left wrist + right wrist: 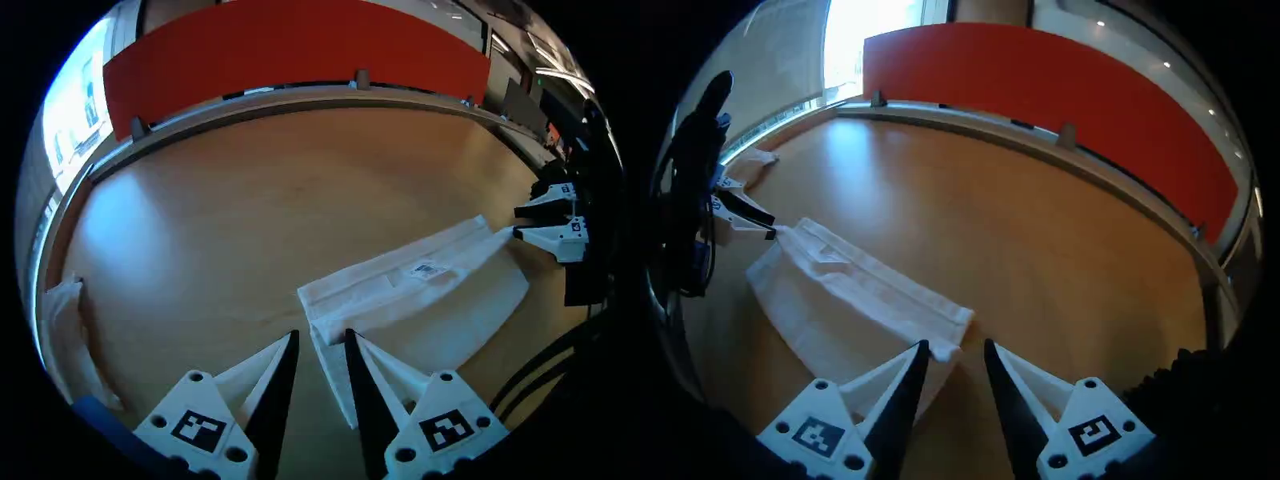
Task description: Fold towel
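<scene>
Towel (416,296) lies folded lengthwise mid-worktop (240,224) — left gripper (318,352) and right gripper (954,360) at its short ends, jaws apart, gripping nothing — crosswise folds judged outstanding.

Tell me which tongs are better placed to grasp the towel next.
Probably left: one end of the towel lies between the open left tongs; at the right tongs its corner sits beside one finger.

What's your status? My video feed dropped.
Left gripper open at one towel end. Right gripper open at other end. Towel folded lengthwise, flat on table. Second cloth lies apart.
</scene>
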{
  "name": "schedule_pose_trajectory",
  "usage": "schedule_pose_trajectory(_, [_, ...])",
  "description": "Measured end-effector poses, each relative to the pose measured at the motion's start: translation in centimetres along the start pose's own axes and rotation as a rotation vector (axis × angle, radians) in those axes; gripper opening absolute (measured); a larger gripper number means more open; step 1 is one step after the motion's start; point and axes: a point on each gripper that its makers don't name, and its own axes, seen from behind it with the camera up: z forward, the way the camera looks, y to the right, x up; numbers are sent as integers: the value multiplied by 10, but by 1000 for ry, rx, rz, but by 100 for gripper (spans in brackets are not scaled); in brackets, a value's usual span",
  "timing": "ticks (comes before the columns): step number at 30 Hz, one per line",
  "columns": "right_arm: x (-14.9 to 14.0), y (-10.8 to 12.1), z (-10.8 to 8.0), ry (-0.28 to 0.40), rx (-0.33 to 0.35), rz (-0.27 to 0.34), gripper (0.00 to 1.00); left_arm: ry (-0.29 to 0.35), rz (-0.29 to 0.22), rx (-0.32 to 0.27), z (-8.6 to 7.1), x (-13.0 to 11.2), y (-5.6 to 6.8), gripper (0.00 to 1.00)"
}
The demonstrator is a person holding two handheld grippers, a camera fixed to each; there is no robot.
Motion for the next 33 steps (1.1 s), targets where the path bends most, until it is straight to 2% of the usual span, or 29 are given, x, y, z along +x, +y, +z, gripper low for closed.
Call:
schedule_pose_trajectory(2, [0, 2, 0, 3, -7, 0, 61, 5, -1, 8, -1, 1, -3, 46])
schedule_pose_trajectory(15, [6, 11, -5, 28, -48, 16, 65, 19, -13, 36, -11, 2, -11, 46])
schedule_pose_trajectory(25, [8, 10, -10, 35, -52, 20, 67, 25, -27, 49, -18, -4, -15, 47])
schedule_pose_trajectory(28, [7, 8, -12, 36, -48, 18, 72, 25, -29, 49, -19, -6, -15, 47])
schedule_pose_trajectory(31, [7, 5, -14, 38, -42, 14, 84, 25, -33, 47, -21, -8, -15, 59])
schedule_pose_trajectory(33, [7, 4, -16, 39, -37, 11, 89, 25, -34, 45, -22, -8, -14, 68])
